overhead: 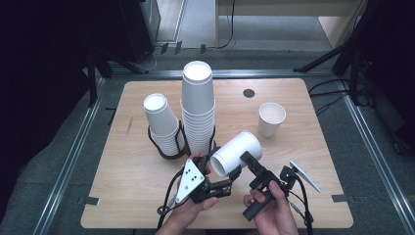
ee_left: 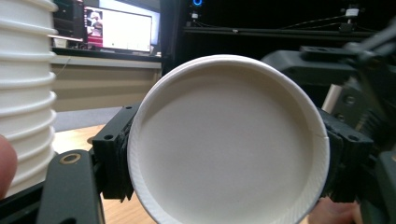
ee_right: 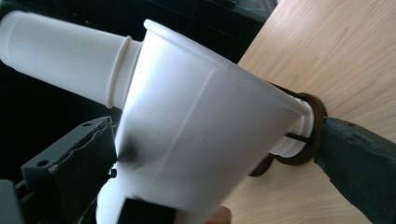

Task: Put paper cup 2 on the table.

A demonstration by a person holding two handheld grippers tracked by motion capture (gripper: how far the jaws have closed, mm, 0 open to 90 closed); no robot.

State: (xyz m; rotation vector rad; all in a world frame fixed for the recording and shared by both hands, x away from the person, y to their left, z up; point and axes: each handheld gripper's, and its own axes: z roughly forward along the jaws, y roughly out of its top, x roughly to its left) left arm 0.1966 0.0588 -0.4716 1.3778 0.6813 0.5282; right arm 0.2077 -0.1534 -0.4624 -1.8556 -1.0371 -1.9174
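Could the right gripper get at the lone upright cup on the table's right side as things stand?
Probably not yet: the path looks free, but the right gripper is occupied with the tilted cup, so the lone cup must wait.

Light comes from above and falls bright on the wooden table (overhead: 147,191), while the floor and corners around it stay very dark. The white cup stacks (overhead: 198,105) shine so much that their tops look washed out. Shadows under them are soft and small. In the left gripper view the cup bottom (ee_left: 226,144) is close and a bit fuzzy, and a screen (ee_left: 119,30) far behind glows bright and blurry. In the right gripper view the held cup (ee_right: 196,140) is soft-edged with a dark shadow low on its side.
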